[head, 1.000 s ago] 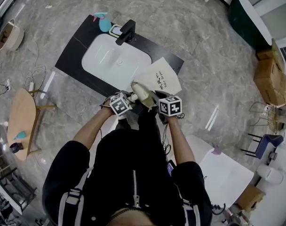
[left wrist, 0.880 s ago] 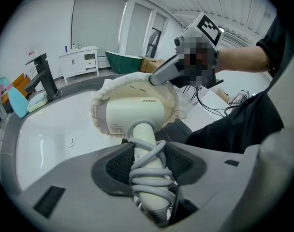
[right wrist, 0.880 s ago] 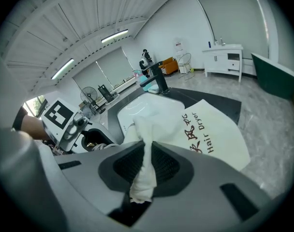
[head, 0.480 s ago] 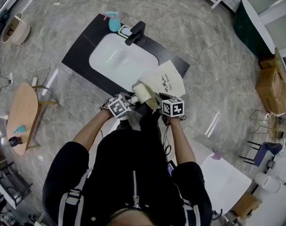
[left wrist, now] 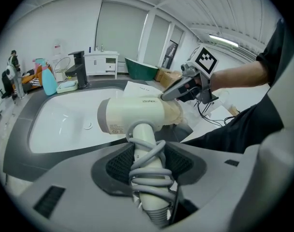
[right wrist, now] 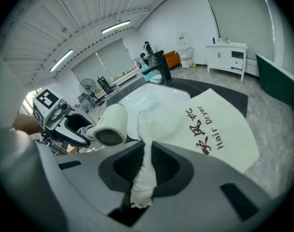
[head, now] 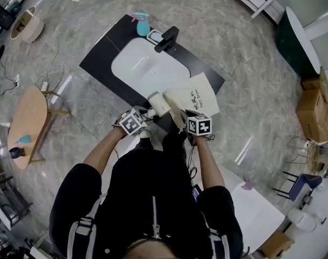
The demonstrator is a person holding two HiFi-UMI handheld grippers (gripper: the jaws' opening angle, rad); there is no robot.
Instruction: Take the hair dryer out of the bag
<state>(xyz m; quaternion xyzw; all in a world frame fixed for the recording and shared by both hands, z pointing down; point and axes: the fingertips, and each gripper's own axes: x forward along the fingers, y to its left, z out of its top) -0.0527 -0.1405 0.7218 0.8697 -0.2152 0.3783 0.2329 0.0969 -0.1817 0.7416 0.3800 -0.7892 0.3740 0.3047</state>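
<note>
The cream hair dryer [head: 158, 102] hangs over the front edge of the black counter [head: 99, 58], its body clear of the bag's mouth. My left gripper [left wrist: 149, 159] is shut on its handle, where the grey cord [left wrist: 148, 153] is wound. The white cloth bag [head: 196, 95], printed "Hair Dryer", lies on the counter's right end. My right gripper [right wrist: 144, 164] is shut on a bunched edge of the bag [right wrist: 210, 124]. In the right gripper view the dryer's rear grille [right wrist: 108, 135] sits just left of the bag's mouth, with the left gripper [right wrist: 65, 124] behind it.
A white sink basin [head: 145, 66] fills the counter, with a black faucet [head: 168, 38], a soap dish [head: 155, 35] and a blue spray bottle [head: 141, 23] at its far side. A wooden side table [head: 26, 124] stands at left, cardboard boxes [head: 315, 104] at right.
The left gripper has drawn the hair dryer leftward and slightly up, away from the bag's mouth. The right gripper still holds the bag's edge and has sunk a little.
</note>
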